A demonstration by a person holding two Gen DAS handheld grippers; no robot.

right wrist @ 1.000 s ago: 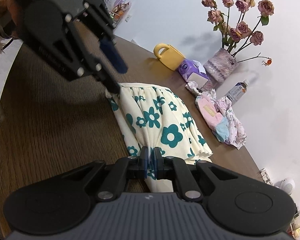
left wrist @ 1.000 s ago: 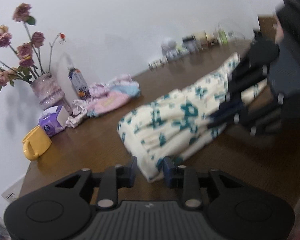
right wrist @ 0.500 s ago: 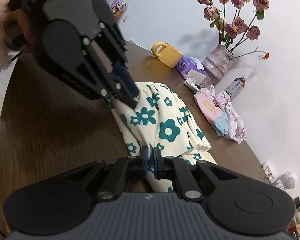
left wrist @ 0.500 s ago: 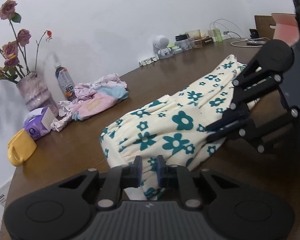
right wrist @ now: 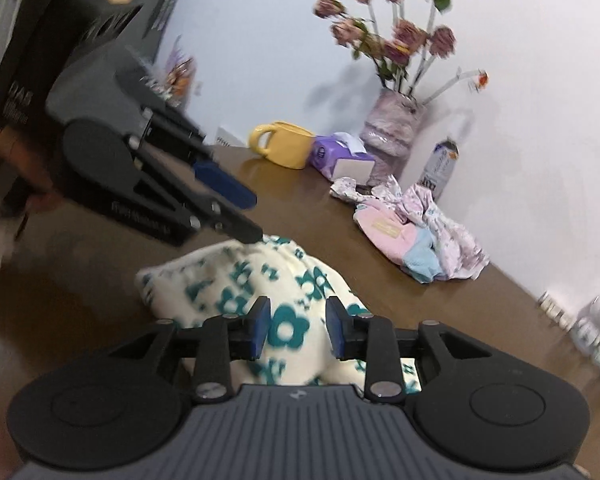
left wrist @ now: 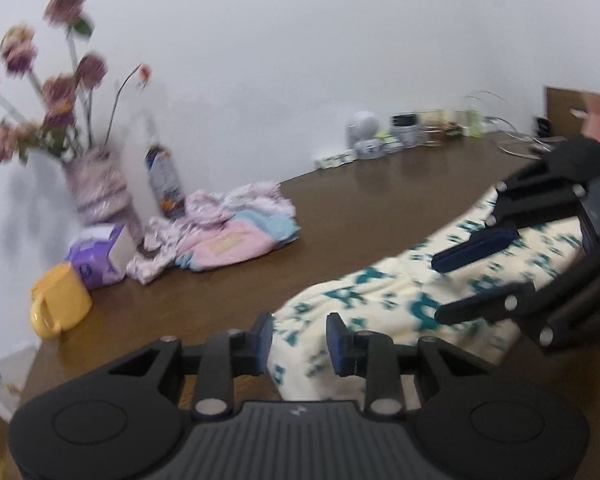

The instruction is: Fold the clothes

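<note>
where garment point(left wrist: 380, 304) lies, mug point(left wrist: 58, 304) nearby

My left gripper point(left wrist: 299, 338): black linkage arms, silver screw heads, blue pads on its fingers point(left wrist: 263, 339), ribbed grey housing bearing a small logo, two round black discs. My right gripper point(right wrist: 296, 328): same build; from the left camera, blue pad, silver pivots.

Dark brown wooden table point(left wrist: 380, 208) against a plain white wall point(left wrist: 300, 60). Along the wall stand a vase point(right wrist: 392, 128) of dried roses point(right wrist: 396, 36), a bottle point(left wrist: 164, 176) and small clutter, blurred.
</note>
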